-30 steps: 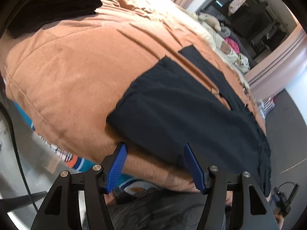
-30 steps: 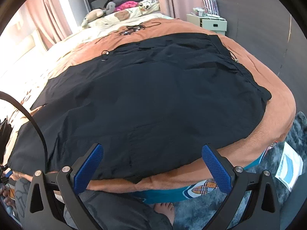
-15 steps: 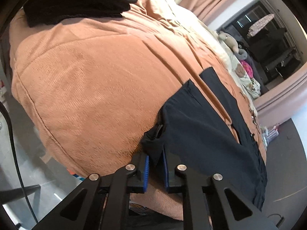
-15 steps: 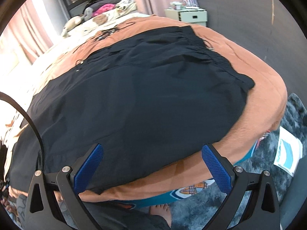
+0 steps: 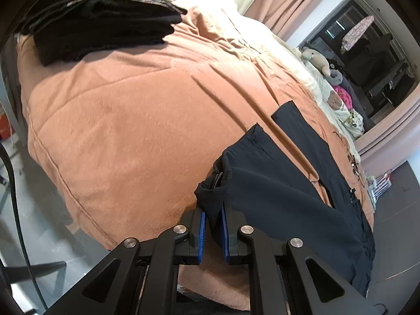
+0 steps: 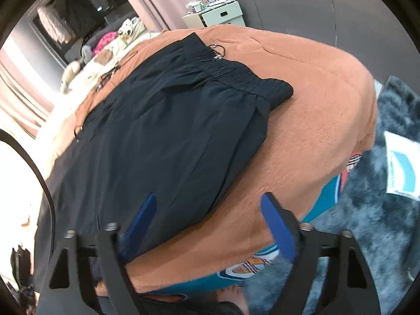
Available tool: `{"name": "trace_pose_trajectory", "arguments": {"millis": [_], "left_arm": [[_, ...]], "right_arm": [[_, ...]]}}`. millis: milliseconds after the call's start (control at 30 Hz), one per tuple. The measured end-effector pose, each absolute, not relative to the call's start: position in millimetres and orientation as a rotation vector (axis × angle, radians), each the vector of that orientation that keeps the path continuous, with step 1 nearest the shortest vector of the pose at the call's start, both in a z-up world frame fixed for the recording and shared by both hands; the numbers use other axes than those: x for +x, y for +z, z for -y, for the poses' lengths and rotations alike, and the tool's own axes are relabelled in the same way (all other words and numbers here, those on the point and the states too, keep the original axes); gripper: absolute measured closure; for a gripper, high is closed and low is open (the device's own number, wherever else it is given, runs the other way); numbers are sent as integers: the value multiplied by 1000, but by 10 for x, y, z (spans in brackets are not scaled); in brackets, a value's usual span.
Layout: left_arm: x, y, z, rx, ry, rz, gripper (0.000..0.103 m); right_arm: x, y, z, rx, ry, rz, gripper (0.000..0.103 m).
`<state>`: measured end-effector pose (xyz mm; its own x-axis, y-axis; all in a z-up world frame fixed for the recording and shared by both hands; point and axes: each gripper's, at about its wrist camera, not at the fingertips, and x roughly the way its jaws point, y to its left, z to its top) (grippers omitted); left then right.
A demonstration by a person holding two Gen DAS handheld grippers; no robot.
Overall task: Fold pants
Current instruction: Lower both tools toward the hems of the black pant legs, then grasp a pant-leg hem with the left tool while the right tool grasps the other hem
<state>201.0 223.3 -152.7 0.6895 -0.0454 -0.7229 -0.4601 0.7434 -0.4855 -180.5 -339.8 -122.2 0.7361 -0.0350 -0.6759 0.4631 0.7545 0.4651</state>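
The left claw [image 5: 213, 232], low centre of the left wrist view, has its blue ribbed pads [image 5: 201, 233] pinched on the bunched hem of one leg of the thin black woven pants [image 5: 283, 191]; the cloth puckers into a soft peak just above the pads. The right claw [image 6: 210, 225], at the bottom of the right wrist view, stands wide and holds nothing, one blue pad over the near edge of the pants and the other over bare cover.

The pants lie spread flat on the fuzzy terracotta bed cover [image 5: 126, 120], legs toward the centre right of the left view, the gathered elastic waistband [image 6: 236, 74] in the upper middle of the right view. The fabric looks light, limp and rather smooth, so it should drape and slide easily; a pinch at a hem corner or on the thicker, ribbed waistband probably holds best, while a mid-panel grip would likely bunch.

A stack of folded dark clothes [image 5: 105, 23] rests upper left, and a grey shaggy rug [image 6: 380, 236] covers the floor at right.
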Motion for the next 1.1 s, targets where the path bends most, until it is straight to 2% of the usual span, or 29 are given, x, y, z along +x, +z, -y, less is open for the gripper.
{"name": "trace_pose_trajectory", "arguments": {"millis": [300,533,600,633,700,767,1100], "left_arm": [[2131,-1402,-2207,-670,259,-808,92],[2266,-1267,-2156,-636,259,-810,92],[2304,-1227,-2145,-630,262,-809,92],[2318,-1213,-2140,-628,264,-809,92],[2364,-1171,-2130,-619,265,-811,93],[2384,-1112,-2114,-618,262,-806,93],[2692,-698,-2019,-579,212,-756,93]], "right_arm": [[-1675,-1308,3810,739,-308,-649,31],[-1509,-1292,4084,783,-307,-642,50],[-1487,-1295,4145,805,-286,-628,60],[-1478,-1297,4161,814,-268,-621,72],[-1467,-1290,4213,816,-271,-614,88],[-1537,-1264,4275,855,-256,-578,98],[-1712,-897,4389,841,-250,-488,103]]}}
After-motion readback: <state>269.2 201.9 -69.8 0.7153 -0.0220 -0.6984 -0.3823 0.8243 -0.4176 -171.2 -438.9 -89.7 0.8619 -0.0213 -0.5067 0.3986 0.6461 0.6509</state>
